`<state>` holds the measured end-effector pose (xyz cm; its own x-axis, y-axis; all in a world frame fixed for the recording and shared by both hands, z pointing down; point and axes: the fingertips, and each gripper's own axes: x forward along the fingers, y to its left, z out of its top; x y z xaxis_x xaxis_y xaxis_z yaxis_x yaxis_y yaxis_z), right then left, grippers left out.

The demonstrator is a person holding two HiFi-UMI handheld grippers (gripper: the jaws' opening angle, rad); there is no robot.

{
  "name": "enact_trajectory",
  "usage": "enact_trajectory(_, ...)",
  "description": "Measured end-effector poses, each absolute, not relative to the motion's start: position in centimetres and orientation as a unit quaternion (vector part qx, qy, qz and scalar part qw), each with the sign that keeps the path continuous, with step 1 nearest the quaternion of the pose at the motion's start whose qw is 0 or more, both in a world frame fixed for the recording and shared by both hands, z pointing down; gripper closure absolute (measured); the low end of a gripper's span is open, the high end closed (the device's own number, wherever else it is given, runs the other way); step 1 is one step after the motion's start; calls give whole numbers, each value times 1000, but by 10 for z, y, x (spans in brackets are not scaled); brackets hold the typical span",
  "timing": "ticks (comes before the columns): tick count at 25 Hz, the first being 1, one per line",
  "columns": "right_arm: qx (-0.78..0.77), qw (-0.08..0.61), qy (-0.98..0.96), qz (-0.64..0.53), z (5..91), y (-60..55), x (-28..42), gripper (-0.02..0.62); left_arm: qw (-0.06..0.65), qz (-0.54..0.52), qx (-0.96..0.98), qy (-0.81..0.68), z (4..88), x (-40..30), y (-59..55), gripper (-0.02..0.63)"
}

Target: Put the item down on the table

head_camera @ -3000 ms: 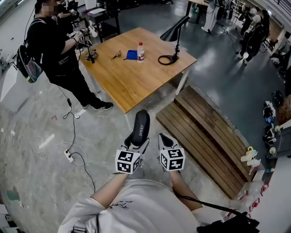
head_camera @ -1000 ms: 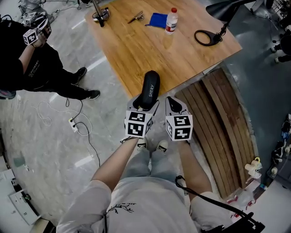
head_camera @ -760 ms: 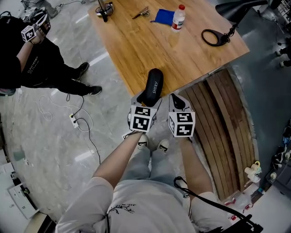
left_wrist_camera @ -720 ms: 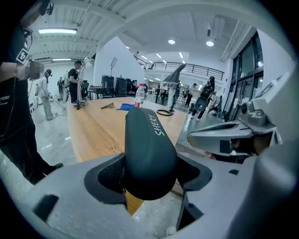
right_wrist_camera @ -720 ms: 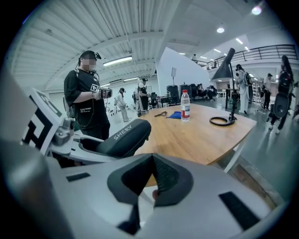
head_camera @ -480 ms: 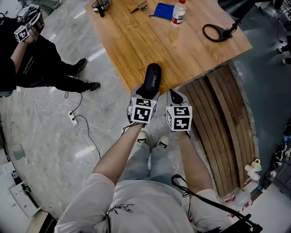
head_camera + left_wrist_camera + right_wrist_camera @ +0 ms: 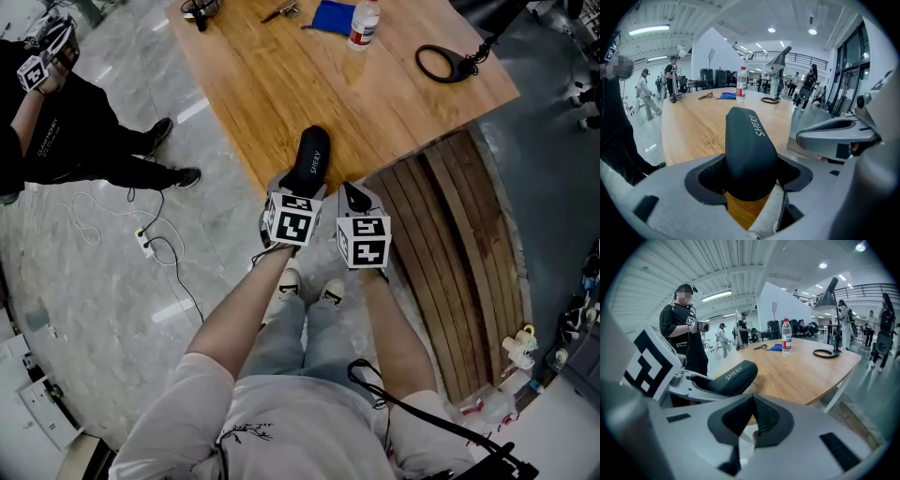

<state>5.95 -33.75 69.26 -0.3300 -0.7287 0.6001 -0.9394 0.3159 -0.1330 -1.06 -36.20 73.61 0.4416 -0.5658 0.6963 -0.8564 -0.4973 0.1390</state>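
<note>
A black oblong case marked SHERY (image 7: 310,157) sticks forward out of my left gripper (image 7: 302,184), whose jaws stand wide and press on its near end. Its far end hangs over the near corner of the wooden table (image 7: 281,89). In the left gripper view the case (image 7: 749,143) fills the gap between the pads, above the tabletop (image 7: 698,126). My right gripper (image 7: 354,200) is close beside it on the right, shut with nothing in it. From the right gripper view (image 7: 752,420) the case (image 7: 729,377) shows at left.
At the table's far end are a water bottle (image 7: 362,22), a blue cloth (image 7: 330,16) and a black lamp base (image 7: 444,63). A slatted wooden platform (image 7: 459,244) lies right of the table. A person in black (image 7: 66,131) stands left, with cables (image 7: 150,248) on the floor.
I have walked up to the table. Both grippers and the case have moved forward, and the case's tip now hangs over the table's near corner.
</note>
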Motion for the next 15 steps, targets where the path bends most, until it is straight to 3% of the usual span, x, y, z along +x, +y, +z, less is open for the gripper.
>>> enact_trajectory(15, 530, 217, -780, 253, 705, -330, 59, 594, 253, 311, 807, -433, 764, -14, -362, 285)
